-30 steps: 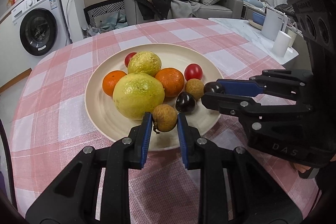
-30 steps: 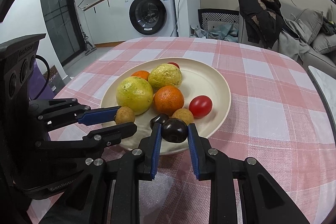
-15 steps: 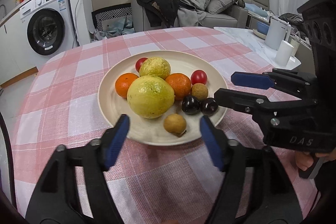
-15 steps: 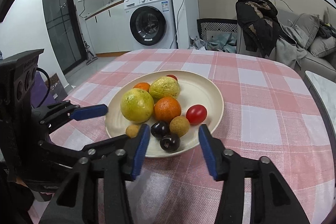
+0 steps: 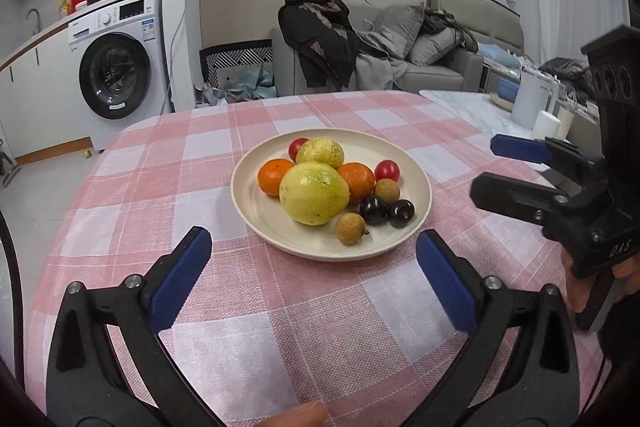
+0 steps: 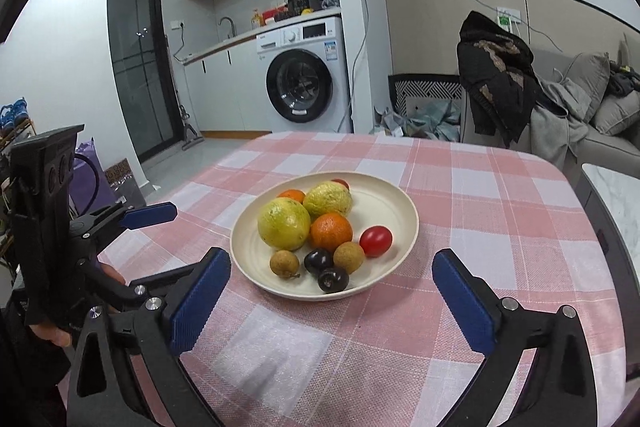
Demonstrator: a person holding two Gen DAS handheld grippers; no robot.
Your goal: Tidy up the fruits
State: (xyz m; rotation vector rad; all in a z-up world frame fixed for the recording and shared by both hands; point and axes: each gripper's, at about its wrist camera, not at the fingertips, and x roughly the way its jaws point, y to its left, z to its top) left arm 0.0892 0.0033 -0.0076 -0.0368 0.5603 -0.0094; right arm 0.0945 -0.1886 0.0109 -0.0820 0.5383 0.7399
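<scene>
Left wrist view: cream plate (image 5: 256, 223) is seen mid-table on the pink checked tablecloth (image 5: 168, 195), all fruit on it. Large yellow-green citrus (image 5: 314, 193) is slightly oval, long axis running left-right; smaller one (image 5: 322, 151) sits just behind it. Two oranges (image 5: 274, 175) (image 5: 358, 179) flank them, a red cherry tomato (image 5: 387, 170) at right, another (image 5: 297, 147) at the far side, mostly hidden. Near edge: brown longan (image 5: 350, 228), short stem pointing right toward two dark glossy cherries (image 5: 373, 209) (image 5: 401, 213); second longan (image 5: 387, 190) just behind the cherries.

Versus a second ago: left gripper (image 5: 316, 277) was clamped on the near longan, right gripper (image 6: 332, 301) on a cherry. Both jaws have just been opening and are now spread wide, nothing between them, both pulled back off the plate over bare cloth. Longan and cherry are left lying on the plate's near edge.

Right wrist view: left gripper is seen at the left edge, fingers (image 6: 150, 215) apart; the near cherry (image 6: 333, 279) shows its stem dimple facing the camera.
</scene>
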